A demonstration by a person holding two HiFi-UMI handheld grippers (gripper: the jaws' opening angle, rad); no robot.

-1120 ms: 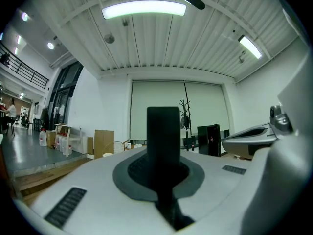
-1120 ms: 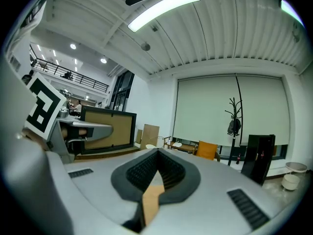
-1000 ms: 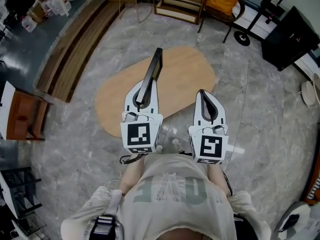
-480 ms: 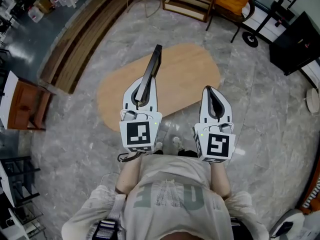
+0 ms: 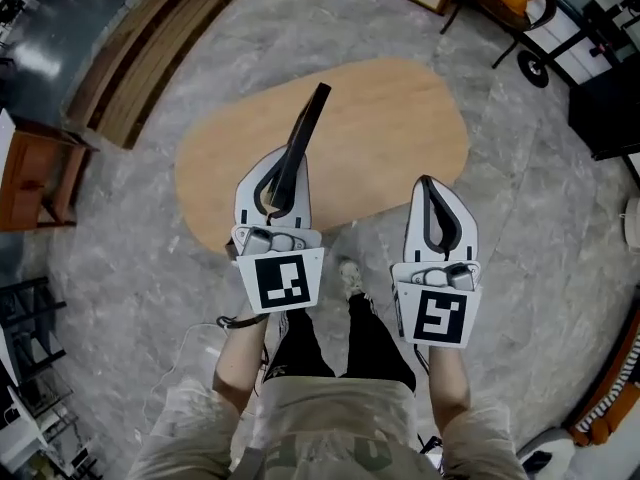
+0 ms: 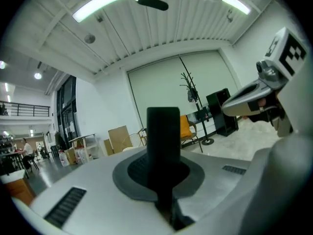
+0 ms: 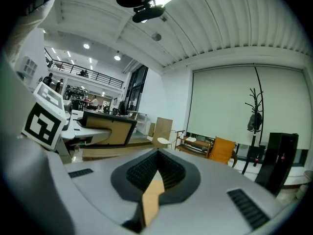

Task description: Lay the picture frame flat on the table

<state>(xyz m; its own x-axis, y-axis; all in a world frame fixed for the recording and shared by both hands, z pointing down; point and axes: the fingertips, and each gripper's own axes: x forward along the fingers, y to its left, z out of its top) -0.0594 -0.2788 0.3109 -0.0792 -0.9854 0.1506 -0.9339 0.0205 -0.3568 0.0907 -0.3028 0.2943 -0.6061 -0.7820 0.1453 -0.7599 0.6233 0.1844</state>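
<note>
The grey marbled floor [image 5: 560,228] takes up most of the room, and on it sits a low oval wooden table [image 5: 400,128]. The person [image 5: 330,348] stands at its near edge with both arms held out in front.

The left gripper [image 5: 278,168] reaches over the near left part of the tabletop. Its jaws are clamped on the bottom end of a black picture frame [image 5: 305,133]. The frame is turned edge-on between the pads and juts forward and up, beyond the jaw tips, out above the wood. It is not lying flat, and whether any corner touches the table I cannot tell.

The right gripper [image 5: 430,183] hangs level beside it, just short of the table's near edge. Its jaws are closed tip to tip with nothing between them.
</note>
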